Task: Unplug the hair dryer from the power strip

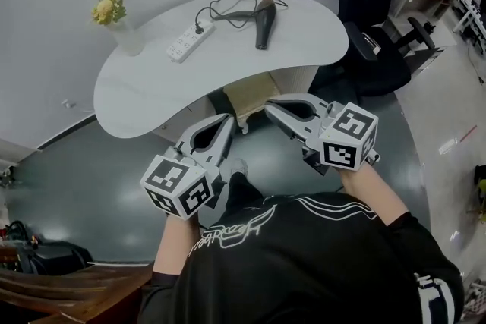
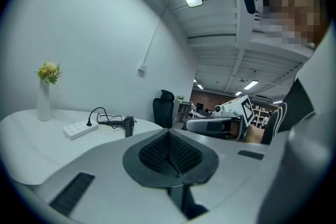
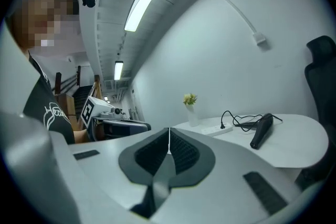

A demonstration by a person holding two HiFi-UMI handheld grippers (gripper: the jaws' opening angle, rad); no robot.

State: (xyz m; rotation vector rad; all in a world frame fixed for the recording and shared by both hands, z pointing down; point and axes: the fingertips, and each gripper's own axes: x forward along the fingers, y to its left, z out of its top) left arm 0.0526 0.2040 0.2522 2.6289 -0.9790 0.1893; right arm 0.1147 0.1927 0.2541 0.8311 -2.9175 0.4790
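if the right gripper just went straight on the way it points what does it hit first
Most likely the near edge of the white table, towards the end where the vase stands; depth is unclear, so it may skim over it.

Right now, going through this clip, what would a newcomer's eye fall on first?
The two tools with marker cubes fill the foreground: the left tongs and right tongs, both shut and empty, near the table's front edge. Beyond them, the white curved table carries a black hair dryer plugged into a white power strip. A vase of yellow flowers stands at the table's left end.
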